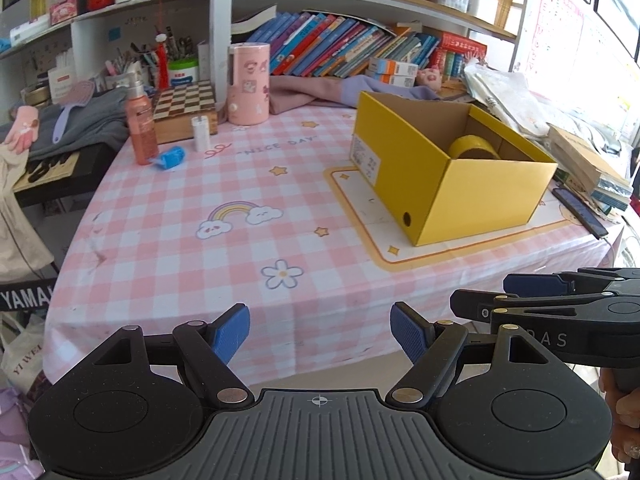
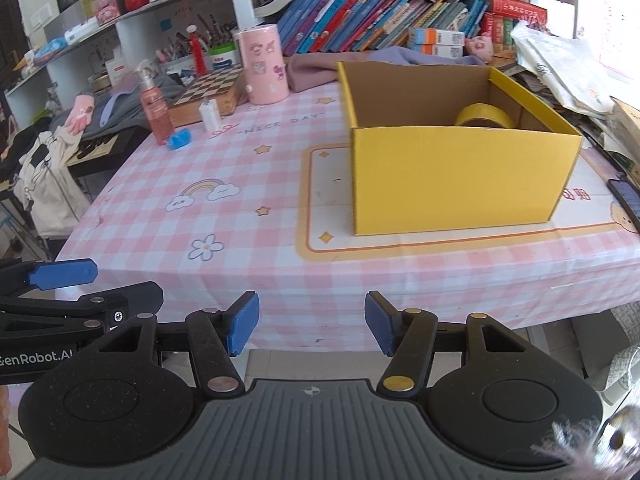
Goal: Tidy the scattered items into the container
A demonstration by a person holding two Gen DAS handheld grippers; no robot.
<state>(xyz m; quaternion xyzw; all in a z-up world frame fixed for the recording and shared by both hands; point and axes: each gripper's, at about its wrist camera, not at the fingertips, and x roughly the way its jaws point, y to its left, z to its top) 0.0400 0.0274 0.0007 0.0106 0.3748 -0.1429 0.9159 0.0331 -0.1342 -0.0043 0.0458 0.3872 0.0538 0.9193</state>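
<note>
A yellow cardboard box [image 1: 472, 196] [image 2: 460, 176] stands open on the right of the pink checked tablecloth [image 1: 180, 240], with a roll of yellow tape [image 1: 472, 148] [image 2: 484, 117] inside. At the far left stand an orange spray bottle [image 1: 140, 124] [image 2: 154, 110], a small white box [image 1: 201, 133] [image 2: 210, 116], and a blue roll [image 1: 171, 157] [image 2: 180, 139] lying down. My left gripper [image 1: 320, 336] hangs open over the table's near edge, empty. My right gripper [image 2: 311, 322], beside it, is also open and empty.
A pink cylinder tin [image 1: 248, 84] [image 2: 264, 66], a chessboard box [image 1: 184, 108] and folded cloth [image 1: 320, 94] sit at the back before a row of books. Papers and books pile up at the right edge, with a dark phone [image 1: 580, 212] near the box.
</note>
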